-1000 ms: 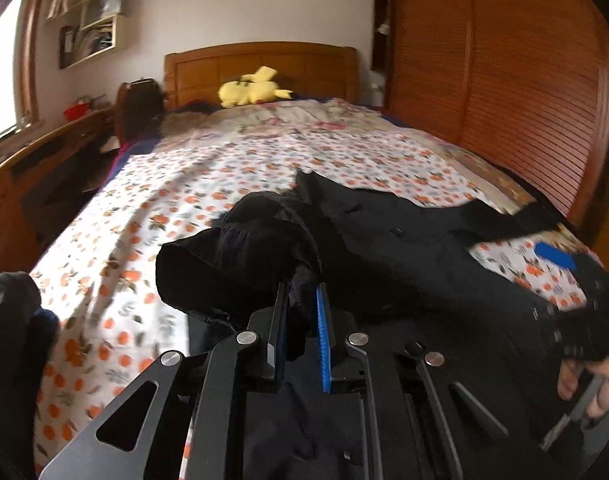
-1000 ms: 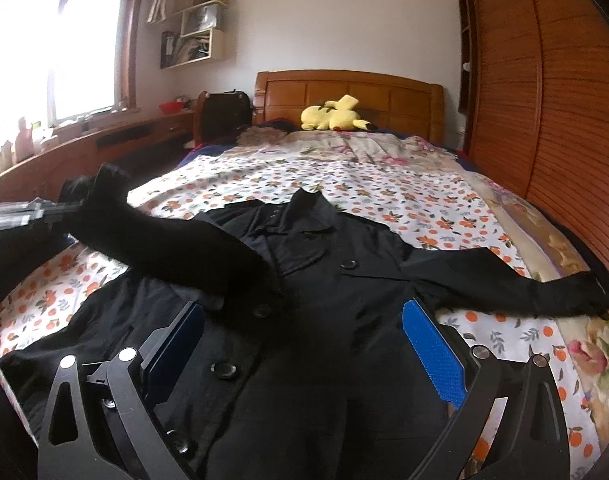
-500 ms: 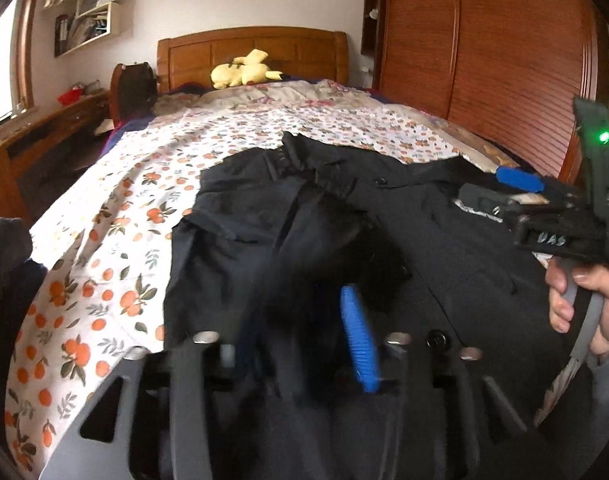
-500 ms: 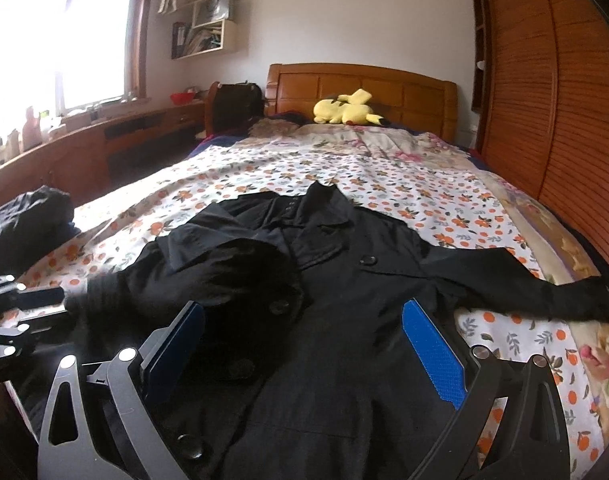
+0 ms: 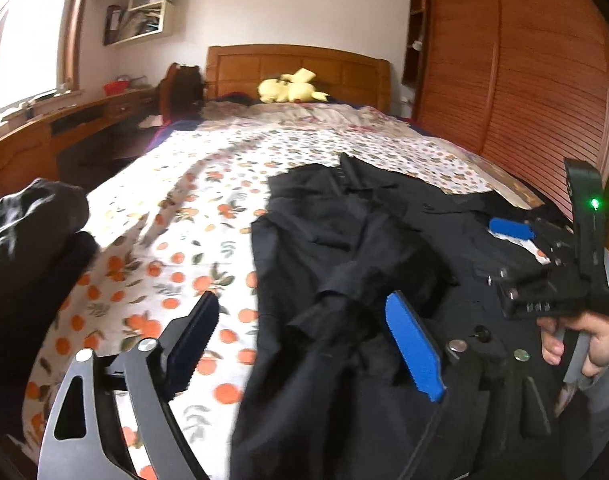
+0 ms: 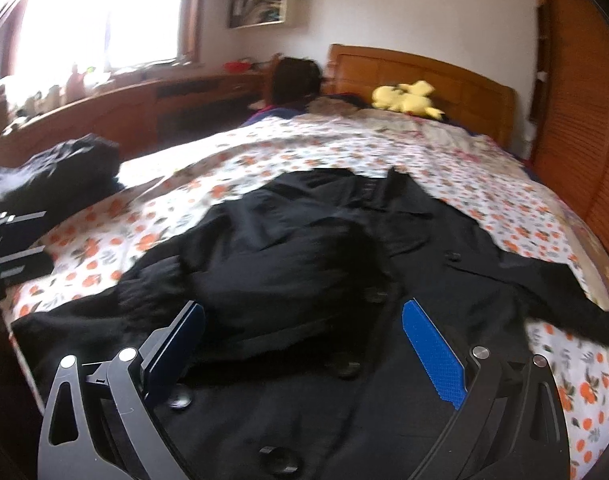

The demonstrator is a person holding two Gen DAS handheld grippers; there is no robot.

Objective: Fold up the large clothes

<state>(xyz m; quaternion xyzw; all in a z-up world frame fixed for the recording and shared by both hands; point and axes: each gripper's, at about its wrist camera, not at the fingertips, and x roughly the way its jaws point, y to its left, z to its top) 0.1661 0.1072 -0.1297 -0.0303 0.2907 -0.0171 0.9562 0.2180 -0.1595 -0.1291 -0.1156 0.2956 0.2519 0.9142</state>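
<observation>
My left tool (image 5: 300,340) has just been opening, its pads now clear of the folded-in sleeve (image 5: 344,280); my right tool (image 6: 304,350) stands open and empty; the black coat (image 6: 424,240) lies collar-far on the bed (image 6: 344,148); its other sleeve (image 6: 560,292) stretches right, nearer my right tool.

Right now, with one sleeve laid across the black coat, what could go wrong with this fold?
1. The folded sleeve lies bunched and creased on the black coat; folding over it may trap wrinkles.
2. The left gripper, whose jaws have just been opening, hangs low over the cloth and may snag it.
3. The other sleeve stretches toward the edge of the bed; the open right gripper has a long reach.
</observation>
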